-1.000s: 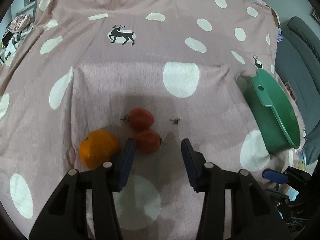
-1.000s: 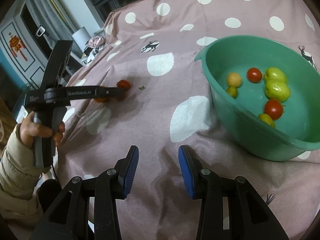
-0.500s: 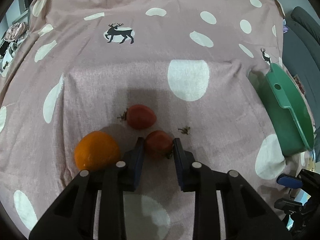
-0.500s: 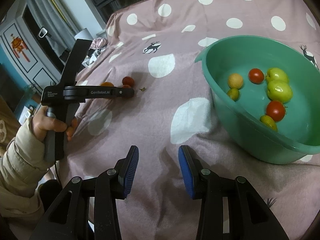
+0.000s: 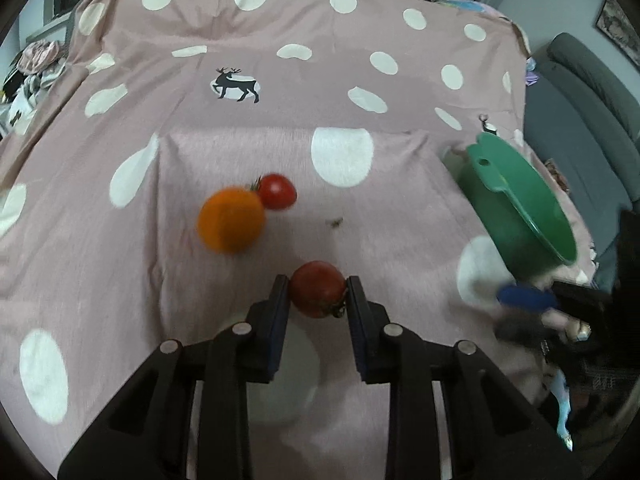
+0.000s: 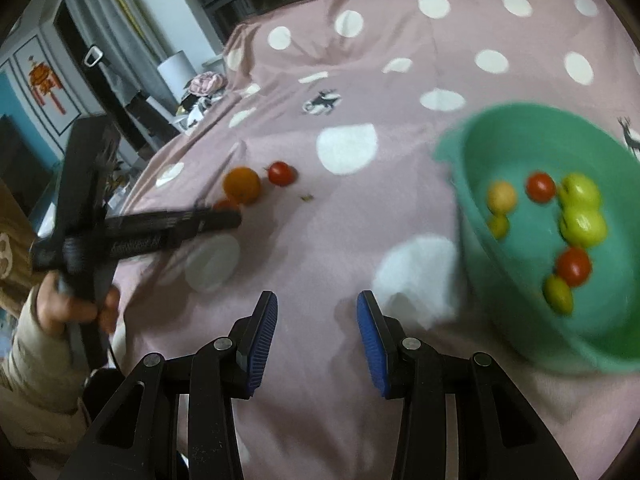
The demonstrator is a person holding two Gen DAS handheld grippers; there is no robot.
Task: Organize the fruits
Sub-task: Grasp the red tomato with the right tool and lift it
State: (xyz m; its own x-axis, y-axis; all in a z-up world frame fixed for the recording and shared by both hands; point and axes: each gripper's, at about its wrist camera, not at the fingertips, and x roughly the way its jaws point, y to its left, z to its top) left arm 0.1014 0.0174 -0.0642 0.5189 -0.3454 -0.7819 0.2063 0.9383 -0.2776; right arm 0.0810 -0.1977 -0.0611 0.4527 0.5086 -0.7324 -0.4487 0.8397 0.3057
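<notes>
My left gripper is shut on a red tomato and holds it above the pink dotted cloth. An orange and a second red tomato lie on the cloth beyond it, touching each other. They also show in the right wrist view, the orange and the tomato. The green basin at the right holds several red, yellow and green fruits. My right gripper is open and empty over the cloth, left of the basin.
The green basin stands at the cloth's right side in the left wrist view. A small green stem scrap lies on the cloth. A grey sofa is past the right edge. Cabinets and clutter stand at the far left.
My left gripper closed on the nearer tomato and lifted it up and back from the orange and the other tomato. The right gripper shifted a little; the basin looks blurred.
</notes>
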